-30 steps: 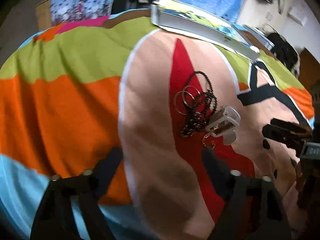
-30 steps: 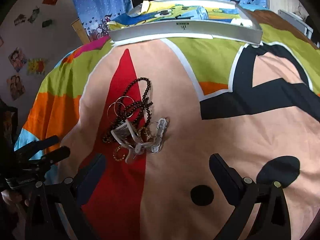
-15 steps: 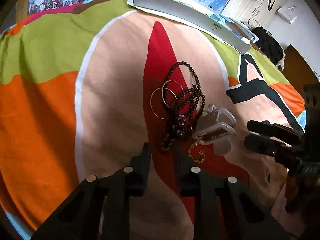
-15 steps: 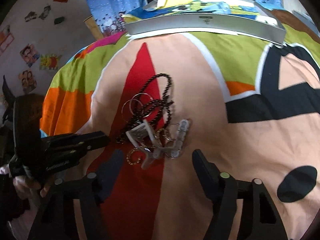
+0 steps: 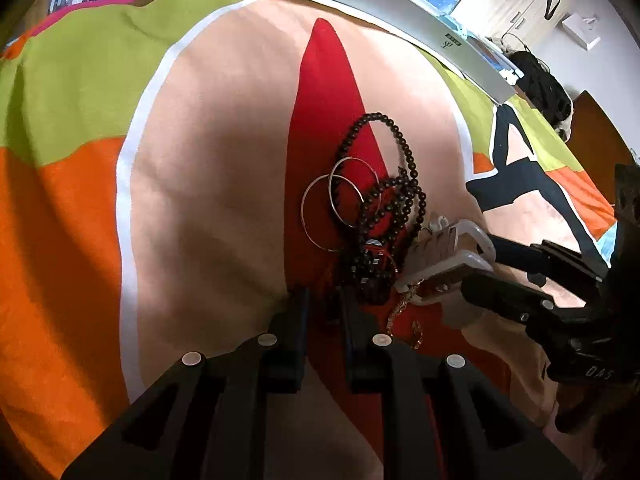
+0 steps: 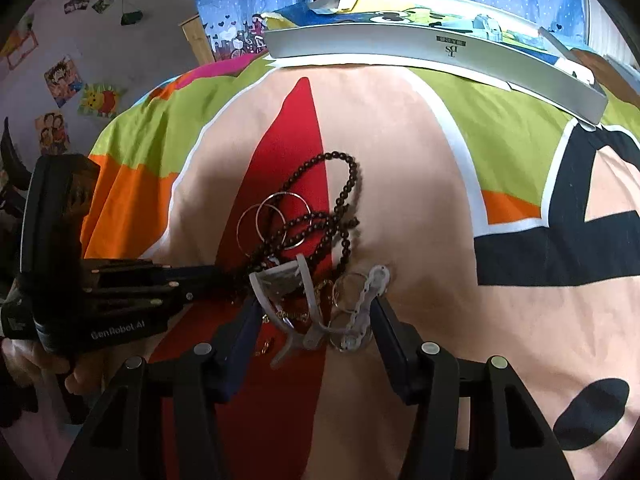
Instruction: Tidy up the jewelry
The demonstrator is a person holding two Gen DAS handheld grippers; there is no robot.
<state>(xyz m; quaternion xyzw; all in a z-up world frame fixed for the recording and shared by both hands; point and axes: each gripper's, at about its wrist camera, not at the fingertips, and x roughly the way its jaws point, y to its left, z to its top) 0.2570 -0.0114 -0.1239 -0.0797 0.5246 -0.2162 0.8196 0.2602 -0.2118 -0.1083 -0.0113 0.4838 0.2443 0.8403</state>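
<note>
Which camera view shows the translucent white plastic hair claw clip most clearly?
The right wrist view is best: the translucent white plastic hair claw clip lies near the middle, its arched frame and teeth visible between the right tongs. In the left wrist view the clip sits off to the right, seen side-on and partly behind those tongs.

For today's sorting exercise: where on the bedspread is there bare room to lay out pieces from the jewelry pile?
Free: the peach cloth between the bead necklace and the white curved stripe, and the orange-green area left of the hoops. Crowded: the red wedge around the hair clip, where both tongs meet.
</note>
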